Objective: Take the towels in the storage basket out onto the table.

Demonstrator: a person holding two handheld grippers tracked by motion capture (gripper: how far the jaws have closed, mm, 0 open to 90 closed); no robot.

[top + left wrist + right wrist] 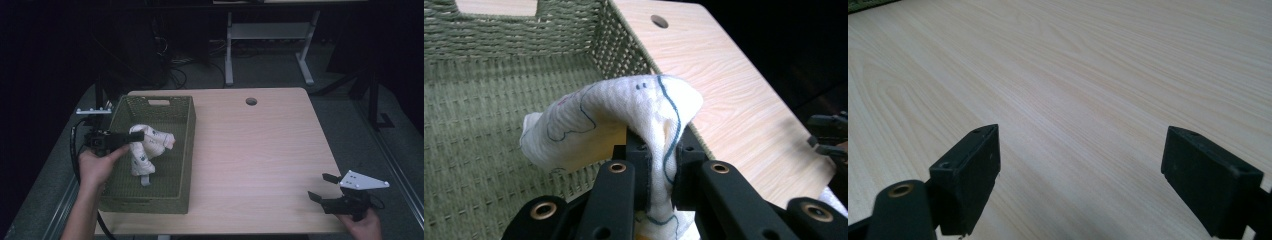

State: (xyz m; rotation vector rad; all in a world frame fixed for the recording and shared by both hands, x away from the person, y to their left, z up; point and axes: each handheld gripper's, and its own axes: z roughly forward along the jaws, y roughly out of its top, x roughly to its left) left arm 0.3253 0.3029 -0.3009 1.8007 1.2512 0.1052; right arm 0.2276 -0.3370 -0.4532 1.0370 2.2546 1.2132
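Pale wooden table (260,150) before a dark room, green woven basket (182,150) at its left, left gripper (659,165) pinching a white printed cloth (624,110) (blue outlines) held up over the basket's inside, right gripper (1080,165) spread wide above bare tabletop near the right corner.

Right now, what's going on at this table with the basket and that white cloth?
A person is working with a hand-held gripper in each hand. The left gripper is shut on a fold of the white cloth, which bears blue line drawings, and holds it inside the green woven basket at the left of the wooden table. Part of the cloth hangs down toward the basket floor. The right gripper rests near the table's front right corner, jaws open and holding nothing.
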